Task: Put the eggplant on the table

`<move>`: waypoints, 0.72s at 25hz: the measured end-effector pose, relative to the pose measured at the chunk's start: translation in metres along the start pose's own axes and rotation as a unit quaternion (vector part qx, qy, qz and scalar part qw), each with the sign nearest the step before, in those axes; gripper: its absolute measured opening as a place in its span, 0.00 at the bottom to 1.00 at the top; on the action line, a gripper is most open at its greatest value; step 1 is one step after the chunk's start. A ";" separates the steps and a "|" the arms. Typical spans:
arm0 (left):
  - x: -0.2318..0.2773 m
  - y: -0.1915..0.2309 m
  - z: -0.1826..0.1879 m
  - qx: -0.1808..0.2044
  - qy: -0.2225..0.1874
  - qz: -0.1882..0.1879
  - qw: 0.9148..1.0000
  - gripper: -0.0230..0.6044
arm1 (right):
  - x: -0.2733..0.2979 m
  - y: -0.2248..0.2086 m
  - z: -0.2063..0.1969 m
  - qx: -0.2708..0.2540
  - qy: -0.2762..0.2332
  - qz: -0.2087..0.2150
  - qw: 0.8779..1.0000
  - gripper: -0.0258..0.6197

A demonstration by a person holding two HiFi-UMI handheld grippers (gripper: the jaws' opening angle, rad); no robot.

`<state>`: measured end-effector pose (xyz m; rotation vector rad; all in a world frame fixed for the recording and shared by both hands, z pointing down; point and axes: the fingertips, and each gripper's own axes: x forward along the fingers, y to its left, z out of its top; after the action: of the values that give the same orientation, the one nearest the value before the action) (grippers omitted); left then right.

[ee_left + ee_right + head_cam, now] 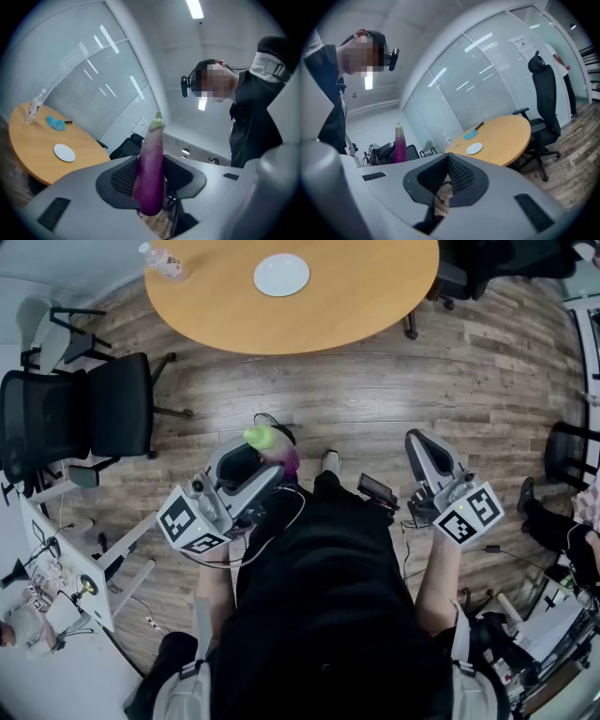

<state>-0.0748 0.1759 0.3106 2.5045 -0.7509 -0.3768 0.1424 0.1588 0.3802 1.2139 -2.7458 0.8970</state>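
A long purple eggplant (151, 173) with a green stem stands upright between the pads of my left gripper (152, 165), which is shut on it. In the head view the eggplant (274, 446) sticks out of the left gripper (265, 454), held over the wooden floor well short of the round wooden table (375, 306). My right gripper (419, 441) is level with it on the right, its pads meeting with nothing between them. In the right gripper view the shut jaws (448, 158) point toward the table (506, 136), and the eggplant (400, 145) shows at the left.
On the table lie a white plate (281, 275), a plastic bottle (164, 261) and a blue cloth (56, 123). Black office chairs (84, 413) stand at the left, another (546, 103) beside the table. A cluttered white desk (56, 568) is at the lower left.
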 end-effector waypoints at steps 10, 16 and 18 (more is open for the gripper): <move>-0.041 -0.052 -0.018 0.053 0.031 0.055 0.997 0.33 | -0.024 0.059 -0.001 -0.049 -0.004 0.049 0.998 0.06; -0.044 -0.063 -0.033 0.060 0.041 0.073 0.995 0.33 | -0.035 0.074 -0.011 -0.074 0.013 0.067 0.995 0.07; -0.042 -0.066 -0.036 0.059 0.043 0.075 0.994 0.33 | -0.037 0.074 -0.013 -0.075 0.015 0.074 0.994 0.07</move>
<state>-0.0658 0.2613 0.3103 2.5354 -0.9437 -0.1746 0.1150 0.2302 0.3451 0.9767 -2.8497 0.6944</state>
